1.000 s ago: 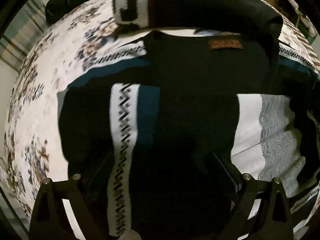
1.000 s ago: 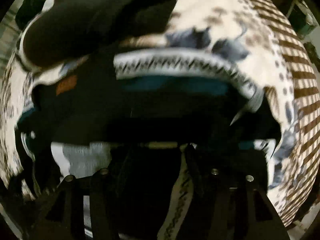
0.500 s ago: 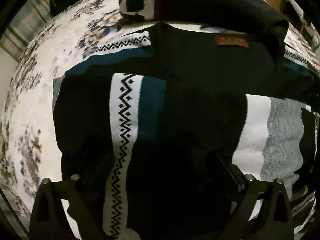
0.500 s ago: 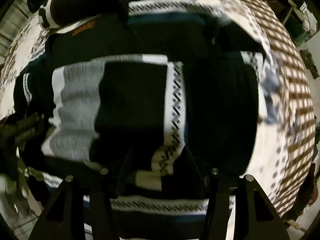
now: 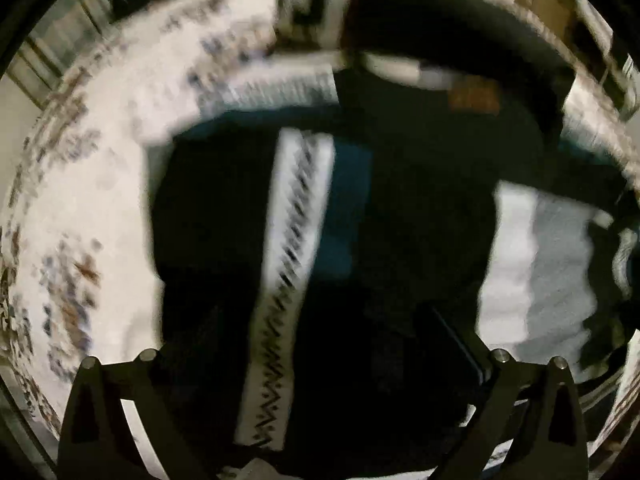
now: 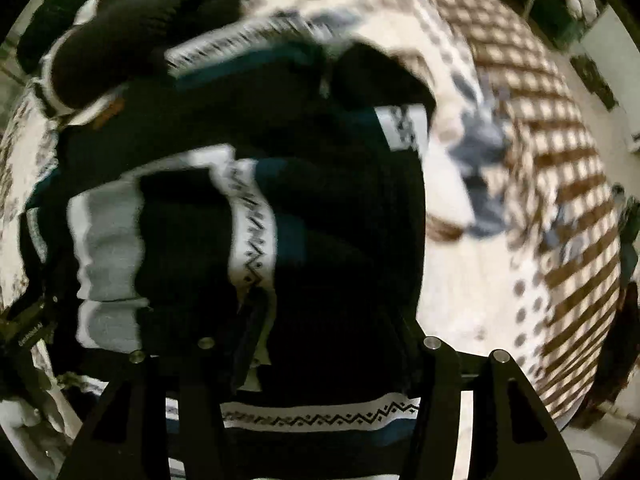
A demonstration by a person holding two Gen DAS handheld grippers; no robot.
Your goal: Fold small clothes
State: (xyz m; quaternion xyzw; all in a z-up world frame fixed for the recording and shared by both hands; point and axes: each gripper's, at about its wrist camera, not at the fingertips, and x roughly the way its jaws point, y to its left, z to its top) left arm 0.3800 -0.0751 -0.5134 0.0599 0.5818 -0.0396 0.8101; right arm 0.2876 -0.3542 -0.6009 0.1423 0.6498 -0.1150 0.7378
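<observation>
A small dark knit sweater (image 5: pixel 420 208) with white zigzag bands, teal and grey stripes and a brown neck label lies on a floral bedspread (image 5: pixel 88 216). It also fills the right wrist view (image 6: pixel 328 216), where a sleeve lies folded across the body. My left gripper (image 5: pixel 320 380) hovers over the sweater's lower part with its jaws wide apart and nothing between them. My right gripper (image 6: pixel 316 360) stands over the sweater's right side with dark knit and a white patterned band bunched between its fingers; whether the jaws grip it I cannot tell. Both views are blurred.
Another dark folded garment (image 5: pixel 440 28) with a white patterned band lies just beyond the sweater's collar; it also shows in the right wrist view (image 6: pixel 132 36). The bedspread turns to a brown check pattern (image 6: pixel 552 128) on the right. The room beyond is dim.
The right gripper has swung back over the sweater's right side, and the sleeve now lies across the body. The left gripper has shifted slightly; its view has gone blurred.
</observation>
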